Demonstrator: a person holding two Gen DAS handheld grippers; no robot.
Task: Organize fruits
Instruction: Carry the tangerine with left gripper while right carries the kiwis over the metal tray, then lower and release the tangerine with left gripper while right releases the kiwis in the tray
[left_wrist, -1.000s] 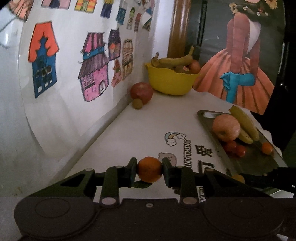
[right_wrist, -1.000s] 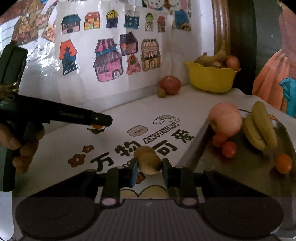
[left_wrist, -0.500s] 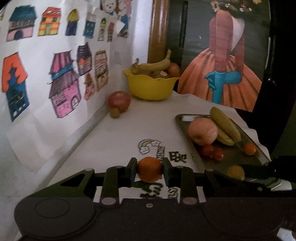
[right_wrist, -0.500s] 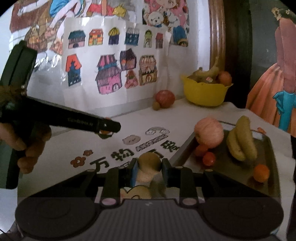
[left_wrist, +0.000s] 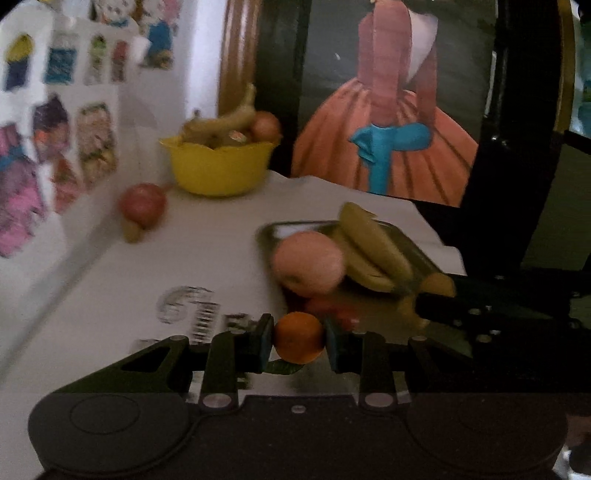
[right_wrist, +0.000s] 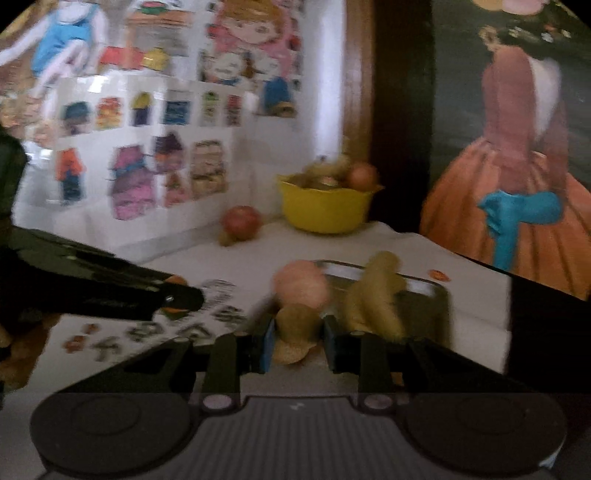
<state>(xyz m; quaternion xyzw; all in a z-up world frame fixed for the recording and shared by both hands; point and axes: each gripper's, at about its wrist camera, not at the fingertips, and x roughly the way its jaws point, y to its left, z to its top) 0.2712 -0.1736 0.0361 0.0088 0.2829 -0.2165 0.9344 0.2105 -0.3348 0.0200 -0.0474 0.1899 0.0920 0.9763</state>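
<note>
Home: children's drawings (right_wrist: 147, 162), fruit bowl (left_wrist: 219, 168)

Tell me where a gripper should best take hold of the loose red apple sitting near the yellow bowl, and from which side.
Probably across the red apple's widest part, coming from the open table side. It is round, so the pads hold best on opposite flanks. The wall poster is close behind it, a small brownish fruit sits against its front-left, and the yellow bowl stands to its right, so a slightly raised approach seems safest.
</note>
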